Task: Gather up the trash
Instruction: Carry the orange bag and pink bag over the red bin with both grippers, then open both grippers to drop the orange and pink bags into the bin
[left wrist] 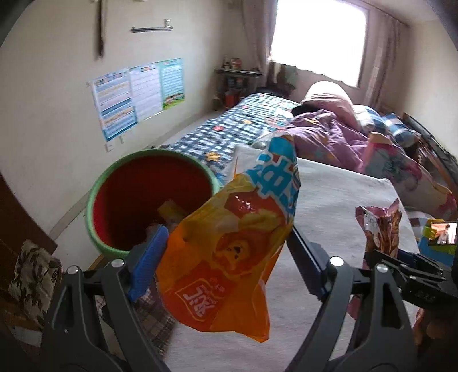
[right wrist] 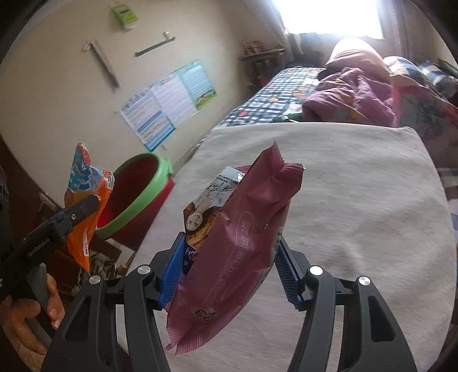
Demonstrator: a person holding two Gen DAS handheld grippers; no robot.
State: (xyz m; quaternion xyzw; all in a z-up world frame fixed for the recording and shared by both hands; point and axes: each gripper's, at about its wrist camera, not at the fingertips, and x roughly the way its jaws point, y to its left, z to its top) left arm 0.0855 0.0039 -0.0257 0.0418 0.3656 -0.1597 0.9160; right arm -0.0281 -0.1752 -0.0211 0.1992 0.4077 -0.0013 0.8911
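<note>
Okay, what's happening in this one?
A person is clearing snack wrappers off a grey-covered bed. The left hand-held gripper holds an orange snack bag beside the red bin with a green rim, which already has trash inside. The right hand-held gripper holds a pink wrapper above the bed.

Both grippers' fingers clamped.

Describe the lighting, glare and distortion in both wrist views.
Left wrist: the window is blown out white; walls bow from fisheye, corners go black; the orange bag is sharp. Right wrist: the window glares over the pillow; the bin is slightly smeared; the pink wrapper is clear.
</note>
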